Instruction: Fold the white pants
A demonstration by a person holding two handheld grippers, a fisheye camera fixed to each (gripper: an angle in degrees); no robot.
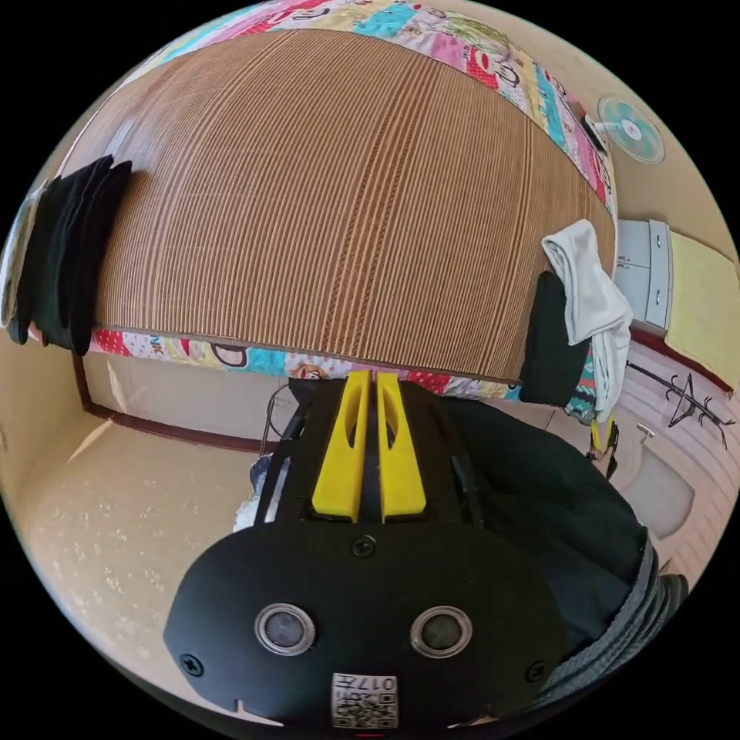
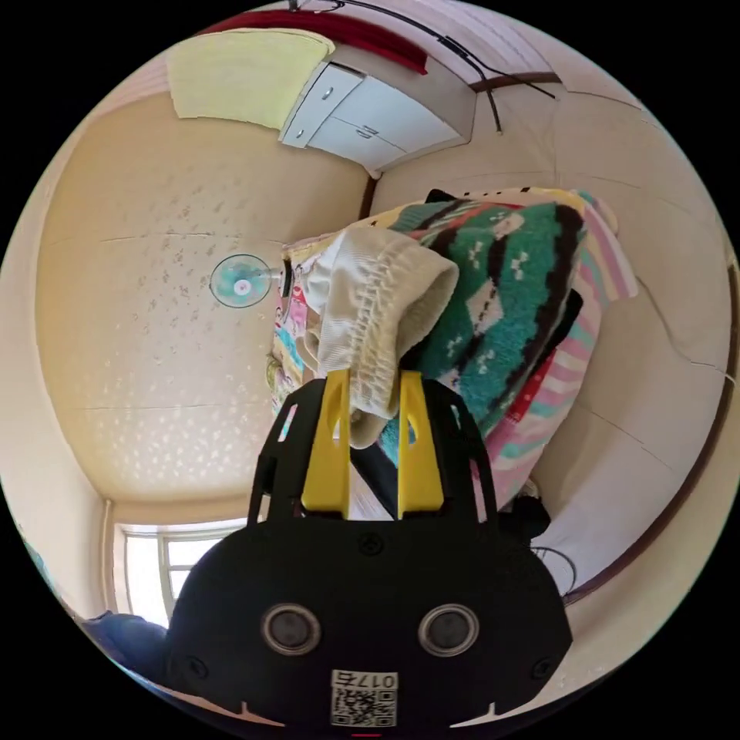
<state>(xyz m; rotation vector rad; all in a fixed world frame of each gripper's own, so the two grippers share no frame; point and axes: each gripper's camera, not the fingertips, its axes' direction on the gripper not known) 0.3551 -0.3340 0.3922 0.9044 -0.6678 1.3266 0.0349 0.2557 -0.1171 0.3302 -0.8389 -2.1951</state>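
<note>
In the left gripper view, the left gripper [image 1: 368, 383] shows its 2 yellow jaws drawn together with nothing between them, tips at the near edge of a bed. Just behind them a dark sleeve [image 1: 539, 493] of the person runs off to one side. Past the jaws spreads a striped woven mat [image 1: 339, 200] covering the bed, with a patterned sheet [image 1: 254, 358] peeking out under its edge. A dark folded garment [image 1: 69, 247] lies at one end of the mat. At the opposite end the white pants [image 1: 590, 297] hang over the mat's corner, and the right gripper [image 1: 603, 433] shows small just below them.

In the right gripper view, the right gripper [image 2: 374, 385] has its 2 jaws apart, with the elastic waistband of the white pants [image 2: 378, 308] drooping into the gap; whether both jaws press it I cannot tell. Behind the pants lies a green patterned blanket [image 2: 501, 308]. Farther off, a fan [image 2: 240, 281] and a white cabinet [image 2: 370, 116] stand against the pale walls.
</note>
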